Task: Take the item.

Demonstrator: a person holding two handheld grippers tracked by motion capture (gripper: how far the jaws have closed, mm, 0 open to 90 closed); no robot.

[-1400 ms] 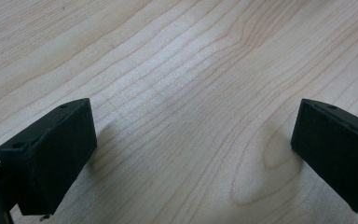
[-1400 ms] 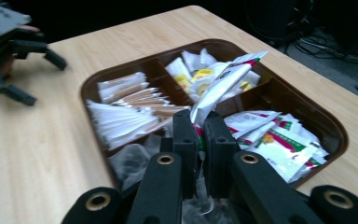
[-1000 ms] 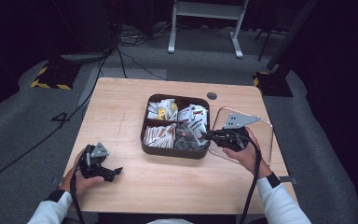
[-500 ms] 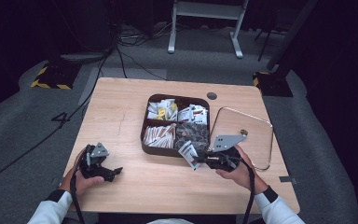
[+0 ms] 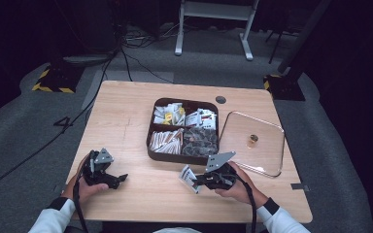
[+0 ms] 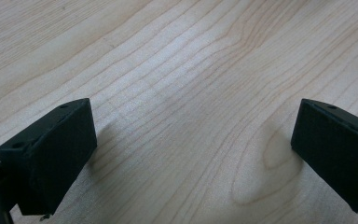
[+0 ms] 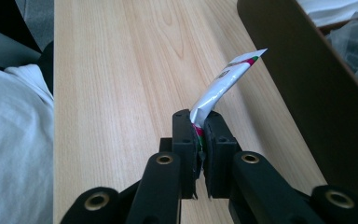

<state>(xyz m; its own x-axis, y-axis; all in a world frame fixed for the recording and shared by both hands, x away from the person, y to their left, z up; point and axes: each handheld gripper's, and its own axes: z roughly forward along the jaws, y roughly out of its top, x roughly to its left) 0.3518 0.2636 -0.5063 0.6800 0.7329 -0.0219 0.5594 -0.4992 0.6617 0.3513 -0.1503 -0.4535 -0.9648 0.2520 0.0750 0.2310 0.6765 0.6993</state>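
while the person's hands rest at the near edge: the scene runs left to right as follows
left hand-held gripper [image 5: 120, 177]: lies low at the near left of the counter [image 5: 126, 111], held in the person's left hand [image 5: 83, 187]; its jaws stand wide apart with bare wood between them, grasping nothing
left hand-held gripper's view: two black jaws at either side, light wood grain of the counter between, nothing touching the pads
tray [image 5: 150, 145]: dark, four compartments, at the counter's middle; pale sachets in the far two, brownish sticks in the near left, dark wrapped pieces in the near right
sachet [image 5: 188, 175]: small, white with red and green print, just in front of the tray's near wall, apart from it, held a little above the wood
right hand-held gripper [image 5: 194, 181]: in the person's right hand [image 5: 238, 187], near the front edge; jaws clenched on one end of the sachet, whose free end sticks up and away
right hand-held gripper's view: the sachet [image 7: 223, 81] bends upward from the pinched jaws, the tray's dark wall [image 7: 298, 79] to the right
lid [image 5: 267, 145]: clear, square, with a small gold knob, lying flat on the counter just right of the tray
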